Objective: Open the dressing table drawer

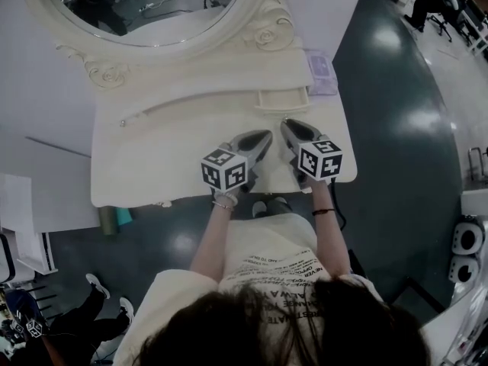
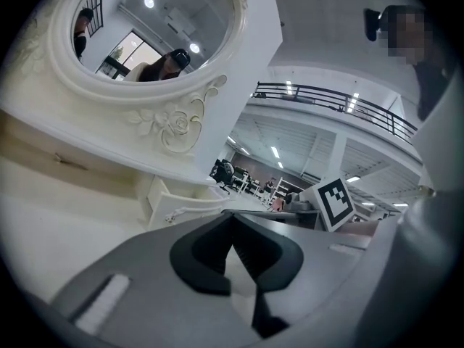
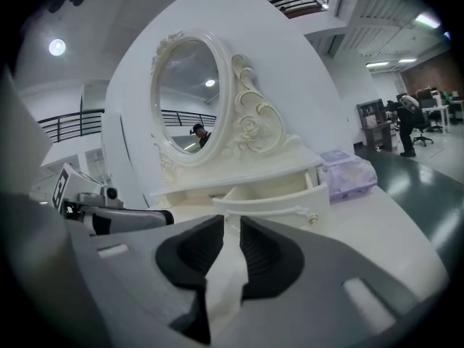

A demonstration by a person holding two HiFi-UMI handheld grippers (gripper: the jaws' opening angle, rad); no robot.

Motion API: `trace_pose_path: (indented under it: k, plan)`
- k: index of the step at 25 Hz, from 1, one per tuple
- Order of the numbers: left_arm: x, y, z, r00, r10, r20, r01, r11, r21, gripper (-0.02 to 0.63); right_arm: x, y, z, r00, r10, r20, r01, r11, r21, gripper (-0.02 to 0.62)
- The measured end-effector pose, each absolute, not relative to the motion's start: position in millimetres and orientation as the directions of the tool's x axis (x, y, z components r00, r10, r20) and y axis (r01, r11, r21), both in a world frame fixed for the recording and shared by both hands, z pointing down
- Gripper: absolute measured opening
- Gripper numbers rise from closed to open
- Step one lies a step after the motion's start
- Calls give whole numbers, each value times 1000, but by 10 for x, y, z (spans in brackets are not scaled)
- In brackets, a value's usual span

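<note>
Drawer job: right tongs slightly apart, nothing btwn; left tongs tips together, empty. Both low over surface. Sits straight ahead of right tongs, near, already pulled partway out, front running crosswise; right nearer than left.

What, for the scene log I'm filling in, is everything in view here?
dressing table: 1, cream, centre of head view
mirror: 1, oval, cream carved frame, at the table's back
drawer: 1, cream, pulled open below the mirror's right side
tissue pack: 1, purple, on the table right of the drawer
floor: dark grey-green, around the table
bystander: 1, dark clothes, white shoes, lower left of head view
left gripper: 1, grey, above the tabletop, shut, empty
right gripper: 1, grey, facing the drawer, open, empty
</note>
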State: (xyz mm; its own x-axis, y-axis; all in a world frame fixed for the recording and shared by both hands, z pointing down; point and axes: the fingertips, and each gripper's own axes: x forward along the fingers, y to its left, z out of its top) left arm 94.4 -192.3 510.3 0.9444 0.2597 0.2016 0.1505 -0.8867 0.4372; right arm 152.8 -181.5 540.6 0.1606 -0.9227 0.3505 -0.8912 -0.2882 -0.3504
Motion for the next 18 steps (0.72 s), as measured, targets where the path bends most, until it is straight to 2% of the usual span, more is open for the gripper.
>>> trace_pose_path:
  k: [18]
  plan:
    - [822,-1898,4732,955,266,131,215,-924,315,-2,1267,-1819,4860,66,-984,166,-934,-119,-336,3]
